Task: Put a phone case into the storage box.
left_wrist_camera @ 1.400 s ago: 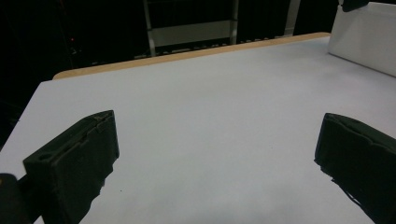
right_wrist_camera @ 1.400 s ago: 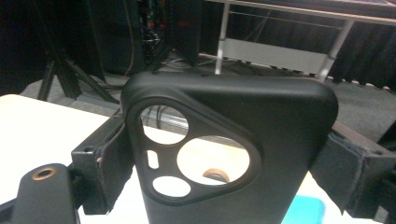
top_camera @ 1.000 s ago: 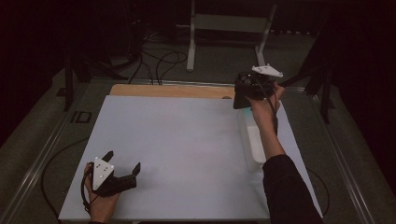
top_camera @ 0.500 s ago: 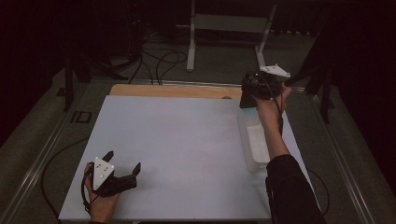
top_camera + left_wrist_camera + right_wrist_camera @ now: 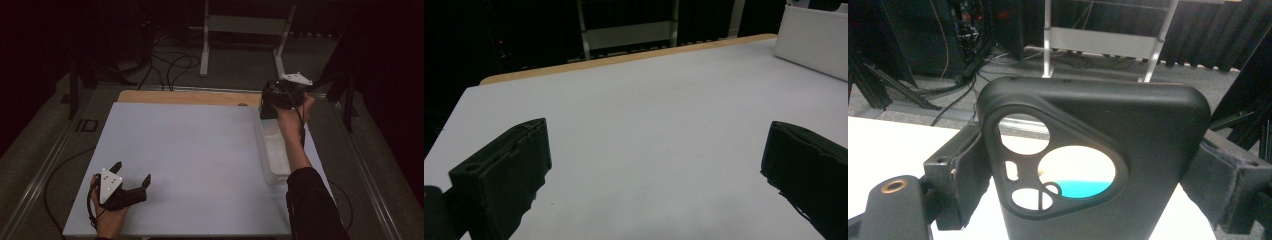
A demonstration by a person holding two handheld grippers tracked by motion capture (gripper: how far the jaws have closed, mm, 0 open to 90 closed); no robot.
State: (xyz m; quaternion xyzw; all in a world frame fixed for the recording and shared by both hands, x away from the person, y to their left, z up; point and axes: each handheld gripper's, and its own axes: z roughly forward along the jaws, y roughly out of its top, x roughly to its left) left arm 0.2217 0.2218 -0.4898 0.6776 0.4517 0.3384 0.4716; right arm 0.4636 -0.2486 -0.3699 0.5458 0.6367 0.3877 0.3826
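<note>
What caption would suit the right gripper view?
The right gripper clamps a black phone case, camera cutouts showing.

Matt black rubbery phone case (image 5: 1088, 165), smooth white table (image 5: 200, 155).

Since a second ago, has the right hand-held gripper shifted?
Yes. The right hand-held gripper, shut on a black phone case, has drifted slightly right along the table's far wooden edge.

Black phone case (image 5: 1098, 165), matte, with a rounded-triangular camera cutout of several openings, held upright and clamped by its two sides.
</note>
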